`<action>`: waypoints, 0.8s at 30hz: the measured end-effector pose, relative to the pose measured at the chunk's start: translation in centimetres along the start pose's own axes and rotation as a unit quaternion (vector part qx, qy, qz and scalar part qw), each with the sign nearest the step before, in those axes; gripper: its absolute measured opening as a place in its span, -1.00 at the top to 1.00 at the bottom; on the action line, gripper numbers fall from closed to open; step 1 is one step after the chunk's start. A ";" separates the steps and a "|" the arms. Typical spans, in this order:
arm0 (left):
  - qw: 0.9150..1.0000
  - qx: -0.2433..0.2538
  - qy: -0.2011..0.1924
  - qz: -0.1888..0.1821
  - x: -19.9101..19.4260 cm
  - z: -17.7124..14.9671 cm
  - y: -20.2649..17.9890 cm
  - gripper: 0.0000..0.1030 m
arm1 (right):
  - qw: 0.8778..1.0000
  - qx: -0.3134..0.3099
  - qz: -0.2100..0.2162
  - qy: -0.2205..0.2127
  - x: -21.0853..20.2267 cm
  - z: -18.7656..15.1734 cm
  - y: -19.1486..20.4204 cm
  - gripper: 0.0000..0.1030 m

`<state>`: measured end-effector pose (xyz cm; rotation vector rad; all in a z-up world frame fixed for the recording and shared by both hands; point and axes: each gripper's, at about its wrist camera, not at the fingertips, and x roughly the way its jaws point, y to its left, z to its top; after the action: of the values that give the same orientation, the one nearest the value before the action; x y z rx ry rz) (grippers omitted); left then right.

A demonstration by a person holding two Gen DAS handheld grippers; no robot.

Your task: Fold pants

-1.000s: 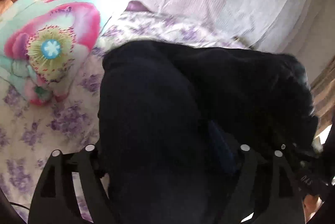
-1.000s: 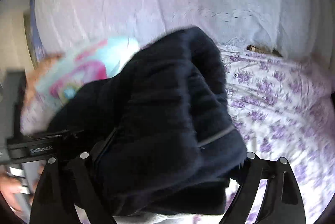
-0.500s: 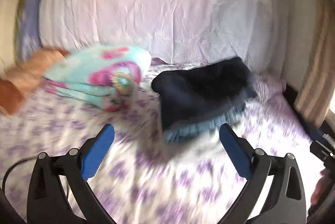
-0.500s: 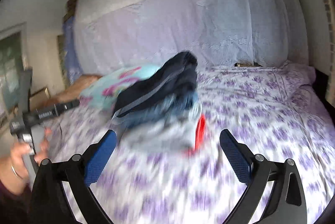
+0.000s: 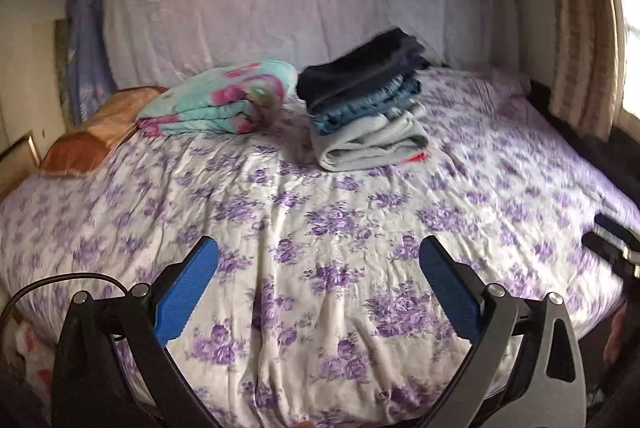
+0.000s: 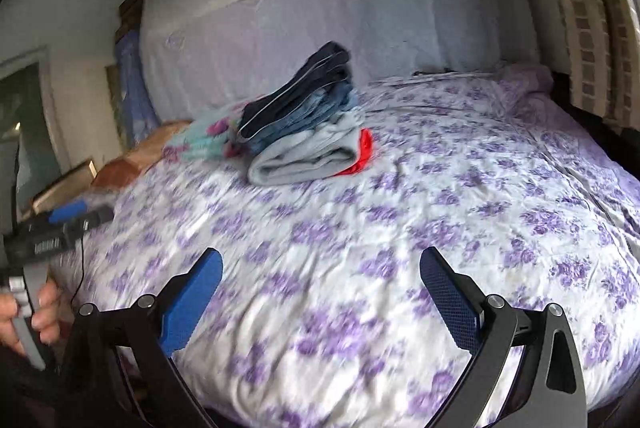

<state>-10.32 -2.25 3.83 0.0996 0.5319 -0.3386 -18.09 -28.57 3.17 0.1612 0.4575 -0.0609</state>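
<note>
Now the dark pants (image 5: 360, 70) top the folded stack; left gripper (image 5: 320, 256) and right gripper (image 6: 320, 268) both gape empty.

We saw a bed sheet (image 5: 320, 228) printed with purple flowers. At ten o'clock lay a folded turquoise-and-pink blanket (image 5: 216, 100), touching an orange-brown pillow (image 5: 92, 136) at nine. A pale draped cloth (image 5: 300, 0) rose at twelve; beige curtains (image 5: 580, 28) hung at two.
</note>
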 end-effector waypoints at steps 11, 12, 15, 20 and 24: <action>1.000 -0.017 0.020 0.013 0.7 -1.0 0.8 -0.90 | 0.999 -0.027 -0.025 -0.024 -2.5 -0.3 1.1 -0.93; 1.000 -0.013 0.022 0.014 0.8 -1.0 0.7 -0.90 | 0.999 -0.029 -0.029 -0.024 -2.5 -0.4 1.2 -0.93; 0.999 -0.012 0.028 0.012 1.0 -0.9 0.6 -0.90 | 0.998 -0.032 -0.036 -0.029 -2.7 -0.4 1.3 -0.93; 1.000 -0.006 0.006 0.019 0.5 -0.8 0.5 -0.90 | 0.999 -0.032 -0.024 -0.026 -2.7 -0.6 1.5 -0.93; 1.000 -0.015 0.018 0.014 0.9 -0.6 0.9 -0.90 | 0.999 -0.034 -0.024 -0.020 -2.5 -0.7 1.7 -0.93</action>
<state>-9.55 -1.56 2.86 0.0854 0.5711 -0.3015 -20.49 -26.68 3.95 0.0827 0.4237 -0.0952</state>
